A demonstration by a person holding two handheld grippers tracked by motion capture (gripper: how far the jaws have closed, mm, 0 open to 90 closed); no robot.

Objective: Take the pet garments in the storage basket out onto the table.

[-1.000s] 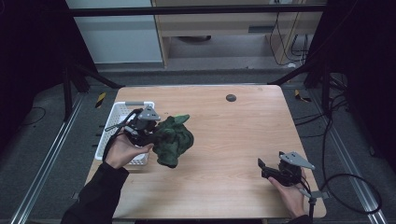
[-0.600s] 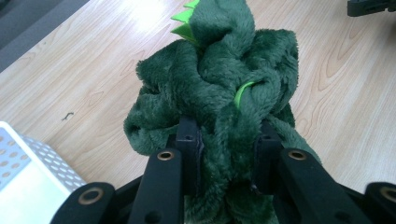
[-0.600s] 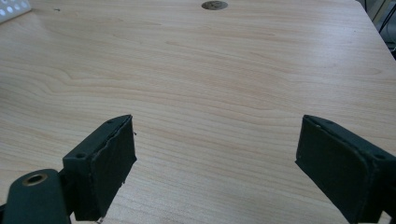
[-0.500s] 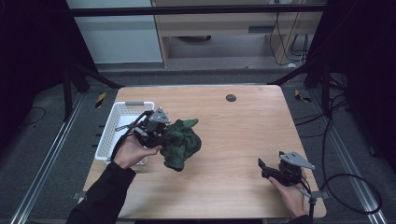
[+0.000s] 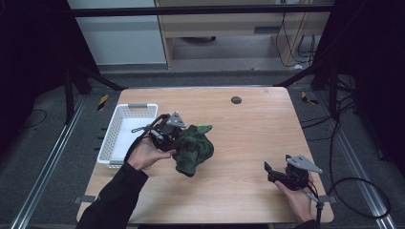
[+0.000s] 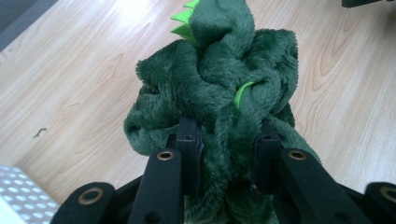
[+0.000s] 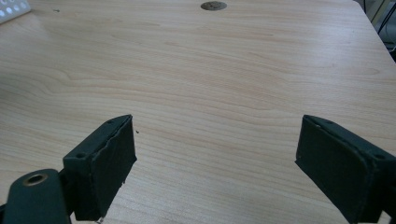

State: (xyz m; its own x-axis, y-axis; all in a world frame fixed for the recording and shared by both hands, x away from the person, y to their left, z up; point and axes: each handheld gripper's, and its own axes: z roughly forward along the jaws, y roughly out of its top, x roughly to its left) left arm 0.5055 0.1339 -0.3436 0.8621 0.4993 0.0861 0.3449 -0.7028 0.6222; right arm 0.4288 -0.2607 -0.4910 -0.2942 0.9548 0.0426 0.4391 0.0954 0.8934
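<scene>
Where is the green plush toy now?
In the high view, the green plush toy is left of the table's centre, beside the white basket, clamped in the left gripper.

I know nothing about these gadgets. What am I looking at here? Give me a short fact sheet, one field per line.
Setting: light wooden table
Held item: dark green plush toy with bright green spikes, bunched up
Left gripper: shut on the plush toy, just right of the basket
Right gripper: open, holding nothing, at the near right of the table
Container: white perforated plastic basket at the table's left edge
Other: small dark round disc near the far edge
</scene>
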